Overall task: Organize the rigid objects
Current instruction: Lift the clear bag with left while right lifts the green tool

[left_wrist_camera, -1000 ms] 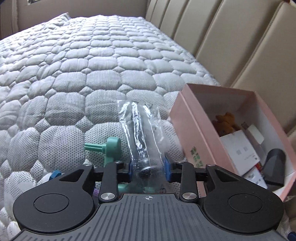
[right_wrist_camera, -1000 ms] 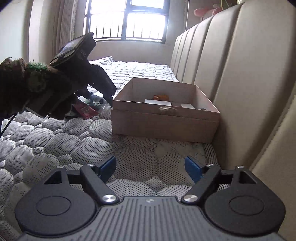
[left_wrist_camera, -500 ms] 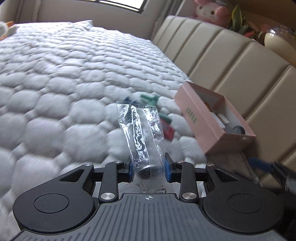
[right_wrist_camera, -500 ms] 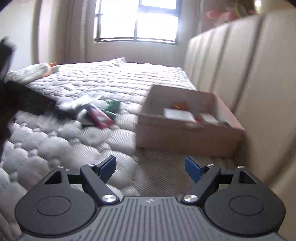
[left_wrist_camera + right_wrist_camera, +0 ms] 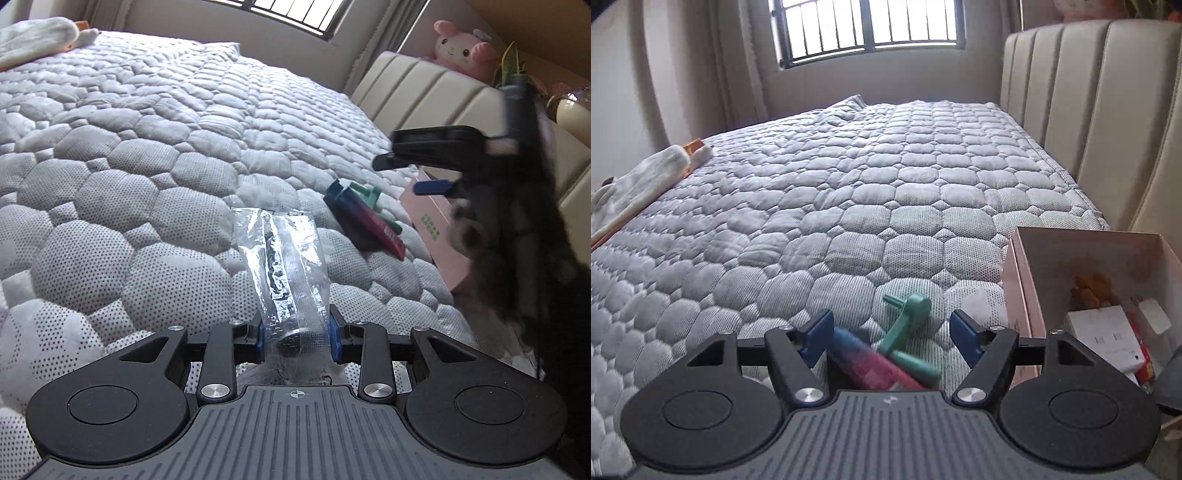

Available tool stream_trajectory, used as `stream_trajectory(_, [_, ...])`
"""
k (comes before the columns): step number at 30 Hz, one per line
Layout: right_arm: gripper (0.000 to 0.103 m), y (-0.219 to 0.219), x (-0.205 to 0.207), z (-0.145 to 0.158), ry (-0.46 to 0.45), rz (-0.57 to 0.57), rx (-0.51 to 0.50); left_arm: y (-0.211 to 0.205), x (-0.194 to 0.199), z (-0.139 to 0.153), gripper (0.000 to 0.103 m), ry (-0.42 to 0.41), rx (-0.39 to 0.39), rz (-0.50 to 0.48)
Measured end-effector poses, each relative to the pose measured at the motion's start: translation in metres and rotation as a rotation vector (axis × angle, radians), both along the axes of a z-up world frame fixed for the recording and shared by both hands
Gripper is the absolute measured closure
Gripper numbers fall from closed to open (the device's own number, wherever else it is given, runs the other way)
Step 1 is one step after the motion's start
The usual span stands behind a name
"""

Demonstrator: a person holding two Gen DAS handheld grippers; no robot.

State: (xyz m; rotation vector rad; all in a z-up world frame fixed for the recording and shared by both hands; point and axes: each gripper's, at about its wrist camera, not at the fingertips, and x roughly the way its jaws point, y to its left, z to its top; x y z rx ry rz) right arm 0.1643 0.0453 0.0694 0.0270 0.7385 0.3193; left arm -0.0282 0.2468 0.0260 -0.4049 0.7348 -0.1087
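Pickup of the red case (image 5: 882, 369) is in hand: right hand-held gripper (image 5: 890, 338), spread yet narrowing, must be lowered astride it, while the bagged item (image 5: 291, 280) is pinched by the left hand-held gripper (image 5: 295, 334).

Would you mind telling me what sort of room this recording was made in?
Most likely a bedroom: a wide quilted mattress runs beside a padded headboard, under a barred window, and a pink plush toy sits on the ledge.

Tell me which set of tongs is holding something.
The left tongs, clamped on a clear plastic bag with a round dark item inside; the right tongs stand open, gripping nothing.
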Motion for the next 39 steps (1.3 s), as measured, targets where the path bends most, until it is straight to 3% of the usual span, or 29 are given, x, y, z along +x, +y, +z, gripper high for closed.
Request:
stream_trajectory(7, [0.034,0.023,0.062,-0.043,0.102,-0.160,-0.078,0.005,0.005,-0.006,0.069,-0.002,-0.034,-0.016])
stream_trajectory(11, [0.061,0.035,0.062,-0.058,0.115,-0.107,-0.149,0.007,0.005,-0.006,0.069,-0.006,-0.041,-0.019])
stream_trajectory(14, [0.089,0.044,0.043,-0.052,0.074,-0.020,-0.221,0.005,0.003,-0.004,0.069,-0.006,-0.040,-0.022])
stream_trajectory(15, [0.092,0.043,0.036,-0.047,0.074,0.007,-0.218,0.004,0.002,-0.003,0.069,-0.006,-0.040,-0.025])
stream_trajectory(26, [0.101,-0.031,-0.085,0.016,-0.008,0.161,-0.109,-0.035,-0.012,0.010,0.069,-0.001,-0.056,-0.099])
stream_trajectory(33, [0.102,-0.107,-0.158,0.024,-0.044,0.125,-0.126,-0.074,-0.016,0.017,0.069,0.008,-0.042,-0.170])
stream_trajectory(36, [0.101,-0.126,-0.179,0.014,-0.068,0.101,-0.199,-0.082,-0.017,0.018,0.069,0.014,-0.031,-0.157])
stream_trajectory(37, [0.099,-0.129,-0.183,0.010,-0.071,0.096,-0.210,-0.083,-0.018,0.019,0.069,0.016,-0.030,-0.151])
stream_trajectory(38, [0.090,-0.132,-0.186,0.006,-0.069,0.095,-0.213,-0.084,-0.019,0.020,0.069,0.018,-0.027,-0.146])
stream_trajectory(39, [0.068,-0.134,-0.188,0.001,-0.069,0.097,-0.212,-0.084,-0.021,0.021,0.069,0.019,-0.021,-0.143])
